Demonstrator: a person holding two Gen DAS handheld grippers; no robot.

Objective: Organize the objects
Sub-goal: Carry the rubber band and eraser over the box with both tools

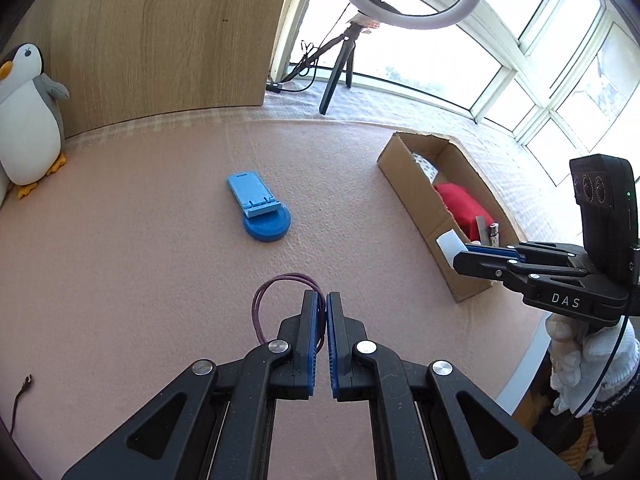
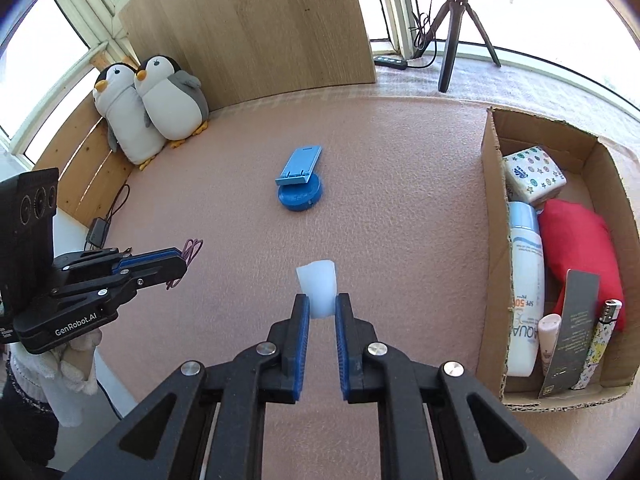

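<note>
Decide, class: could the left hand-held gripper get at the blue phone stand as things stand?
Probably not yet: the way to the blue phone stand is bare, but the left hand-held gripper is shut on purple hair ties.

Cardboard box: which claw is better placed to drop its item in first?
Right. The right claw, shut on the white piece, is beside the cardboard box. The left claw, holding the purple cord, is farther off.
</note>
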